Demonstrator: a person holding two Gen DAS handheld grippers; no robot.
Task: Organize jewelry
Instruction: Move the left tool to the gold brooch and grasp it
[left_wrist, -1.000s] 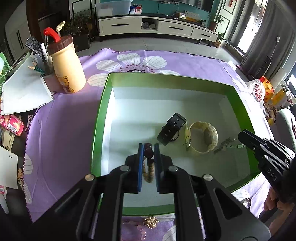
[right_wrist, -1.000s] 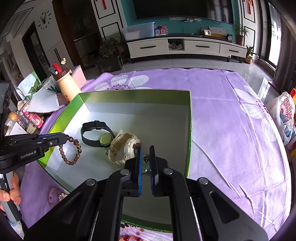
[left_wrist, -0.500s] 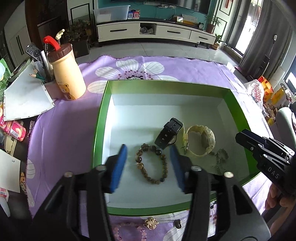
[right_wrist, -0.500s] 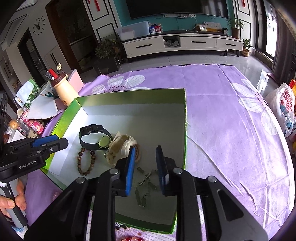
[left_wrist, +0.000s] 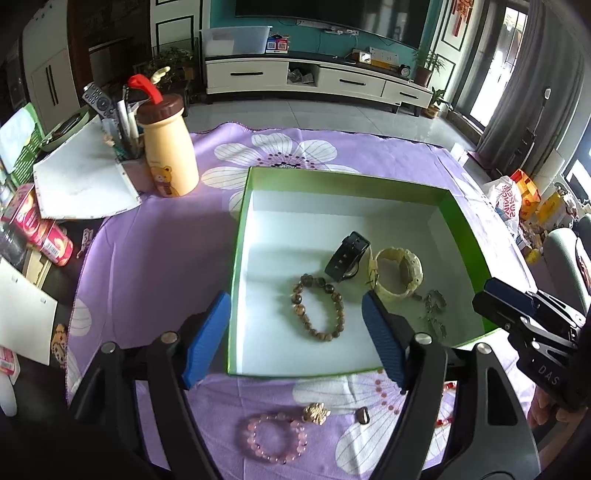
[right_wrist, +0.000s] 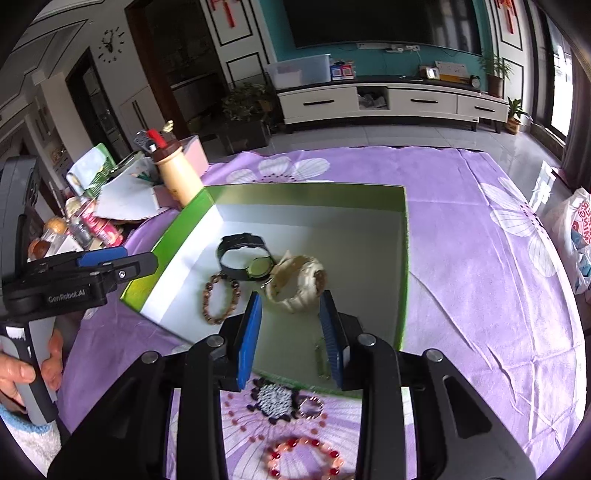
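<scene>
Inside the green box (left_wrist: 236, 258), on its white floor, a brown bead bracelet (left_wrist: 319, 308) now lies flat near the front edge; a second ago it was pinched between the left gripper's pads. That left gripper (left_wrist: 295, 332) has since let go and pulled back above the box's front left corner, its blue fingers (left_wrist: 207, 336) spread wide and holding nothing. The right gripper (right_wrist: 291, 332) has also opened since a second ago, releasing a silver chain (left_wrist: 434, 314) that lies near the box's front right corner. Its jaws stand apart and empty over the front edge.

Beside the brown bracelet rest a black watch (right_wrist: 243, 260) and a cream watch (right_wrist: 299, 282), touching each other mid-box.

On the purple cloth (right_wrist: 480, 295) in front of the box lie a pink bracelet (left_wrist: 275, 437), a gold charm (left_wrist: 317, 413), a red bracelet (right_wrist: 304, 458) and a small ring (right_wrist: 310, 407).

White lettering on the left gripper's side reads "GenRobot.AI"; the right gripper's body shows "DAS". A yellow bottle (left_wrist: 168, 147) at the cloth's far left corner carries a bear drawing.
</scene>
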